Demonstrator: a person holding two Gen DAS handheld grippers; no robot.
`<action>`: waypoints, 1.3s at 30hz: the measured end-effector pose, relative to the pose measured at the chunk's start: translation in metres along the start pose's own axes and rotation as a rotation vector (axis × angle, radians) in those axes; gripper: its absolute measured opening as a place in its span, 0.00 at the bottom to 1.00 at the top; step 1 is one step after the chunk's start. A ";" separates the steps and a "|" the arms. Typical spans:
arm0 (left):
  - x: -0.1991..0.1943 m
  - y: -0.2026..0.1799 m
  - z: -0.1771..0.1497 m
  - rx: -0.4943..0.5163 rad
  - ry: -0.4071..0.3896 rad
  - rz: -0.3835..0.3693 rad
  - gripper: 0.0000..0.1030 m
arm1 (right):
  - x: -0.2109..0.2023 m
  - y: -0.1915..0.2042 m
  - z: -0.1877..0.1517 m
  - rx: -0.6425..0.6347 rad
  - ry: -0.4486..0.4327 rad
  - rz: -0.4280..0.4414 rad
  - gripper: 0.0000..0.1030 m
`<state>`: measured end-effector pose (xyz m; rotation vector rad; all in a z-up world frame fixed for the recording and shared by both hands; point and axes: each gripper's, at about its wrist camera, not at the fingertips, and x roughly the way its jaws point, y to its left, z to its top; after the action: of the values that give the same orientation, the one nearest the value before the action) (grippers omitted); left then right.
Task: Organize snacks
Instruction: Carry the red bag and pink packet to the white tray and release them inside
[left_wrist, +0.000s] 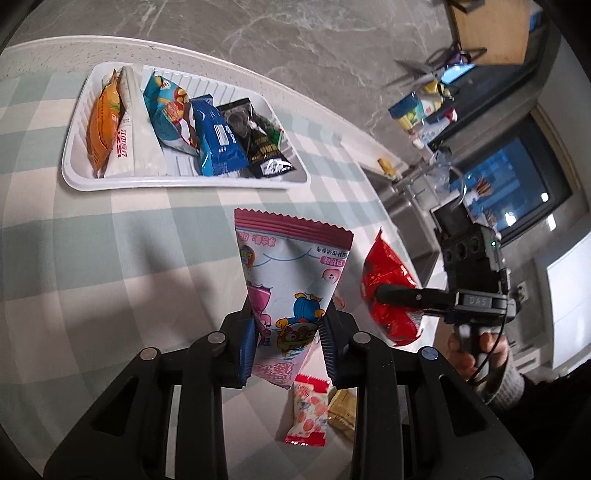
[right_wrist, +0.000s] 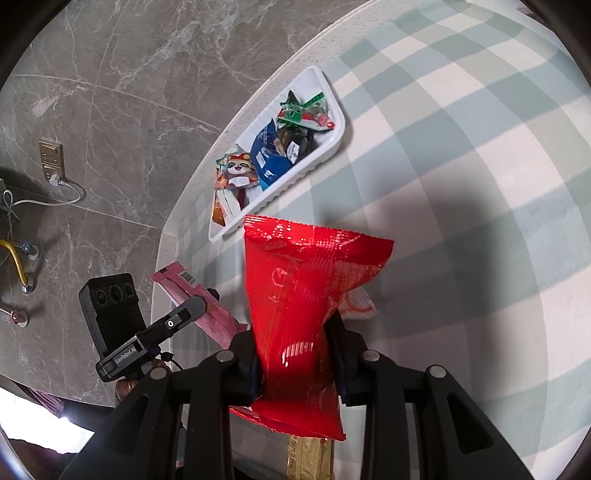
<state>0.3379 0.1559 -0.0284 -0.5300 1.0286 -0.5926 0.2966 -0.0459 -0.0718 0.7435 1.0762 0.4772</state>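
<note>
My left gripper (left_wrist: 286, 343) pinches the pink bag (left_wrist: 291, 280); right gripper (right_wrist: 297, 365) is clamped on the red bag (right_wrist: 306, 295) — both lifted off the table (left_wrist: 110, 258). Beyond, white tray (left_wrist: 74, 162) w/ other snacks near table edge.

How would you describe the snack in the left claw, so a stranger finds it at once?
On the checked tablecloth, look nearer than the white tray. The left claw pinches a tall pink-and-white cartoon packet. Its neighbour, held in the right claw, is a plain red packet.
</note>
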 end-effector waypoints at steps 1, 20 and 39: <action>-0.001 0.001 0.002 -0.010 -0.008 -0.008 0.26 | 0.002 0.001 0.003 -0.001 0.005 0.001 0.32; -0.023 0.037 0.074 -0.142 -0.118 -0.063 0.26 | 0.025 0.039 0.072 -0.104 0.027 -0.008 0.32; 0.010 0.067 0.176 -0.199 -0.125 -0.060 0.26 | 0.078 0.081 0.169 -0.228 0.044 -0.048 0.32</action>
<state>0.5139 0.2206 -0.0045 -0.7664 0.9606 -0.5058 0.4833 0.0094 -0.0128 0.5071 1.0573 0.5665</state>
